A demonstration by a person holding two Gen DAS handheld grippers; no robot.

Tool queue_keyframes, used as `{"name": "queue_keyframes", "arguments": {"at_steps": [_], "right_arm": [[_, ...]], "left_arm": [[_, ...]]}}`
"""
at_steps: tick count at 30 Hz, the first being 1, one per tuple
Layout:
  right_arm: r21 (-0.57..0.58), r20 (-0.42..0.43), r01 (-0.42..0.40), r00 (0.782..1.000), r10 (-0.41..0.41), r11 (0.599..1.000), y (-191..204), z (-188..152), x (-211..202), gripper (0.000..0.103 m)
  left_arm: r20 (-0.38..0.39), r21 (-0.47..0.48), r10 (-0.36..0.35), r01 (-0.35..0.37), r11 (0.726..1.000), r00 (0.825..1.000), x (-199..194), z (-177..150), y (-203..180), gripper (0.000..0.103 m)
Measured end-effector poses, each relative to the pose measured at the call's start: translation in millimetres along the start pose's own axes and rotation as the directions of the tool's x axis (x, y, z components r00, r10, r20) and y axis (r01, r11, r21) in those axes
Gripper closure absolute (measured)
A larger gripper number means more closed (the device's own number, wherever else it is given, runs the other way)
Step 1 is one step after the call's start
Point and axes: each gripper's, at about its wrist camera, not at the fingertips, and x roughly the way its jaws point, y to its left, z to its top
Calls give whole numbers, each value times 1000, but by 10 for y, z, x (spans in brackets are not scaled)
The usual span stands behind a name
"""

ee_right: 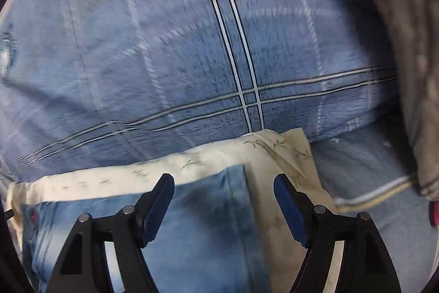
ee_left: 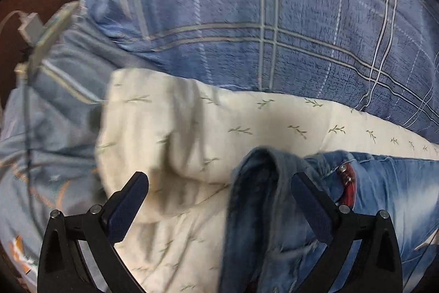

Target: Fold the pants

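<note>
Faded blue jeans (ee_left: 384,197) lie on a cream quilt with a leaf print (ee_left: 192,128). In the left wrist view a bunched fold of denim (ee_left: 263,183) rises between my fingers, close to the right finger (ee_left: 310,199). My left gripper (ee_left: 219,183) is open. In the right wrist view a flat end of the jeans (ee_right: 208,210) lies under my right gripper (ee_right: 223,183), with its edge near the quilt's corner (ee_right: 285,150). The right gripper is open and holds nothing.
A blue plaid pillow (ee_left: 247,18) lies just behind the quilt; it also shows in the right wrist view (ee_right: 192,59). A cable and plug (ee_left: 30,26) hang at the far left. A brown-grey cloth (ee_right: 406,45) stands at the right.
</note>
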Motion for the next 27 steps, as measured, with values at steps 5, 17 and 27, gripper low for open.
{"name": "queue_keyframes", "arguments": {"at_steps": [5,17,27], "right_arm": [[-76,-27,55,998,-58,996,192,-39,236,43],[-146,116,66,992,-49,987,373,-126,-246,81],[-150,132,60,990,-40,987,406,-146,-463,81]], "left_arm": [[-65,17,-64,66,998,996,268,59,-204,31],[-24,0,-178,178,984,984,110,82,-403,91],[-97,-66,-216,210,975,972,278,29,-394,75]]}}
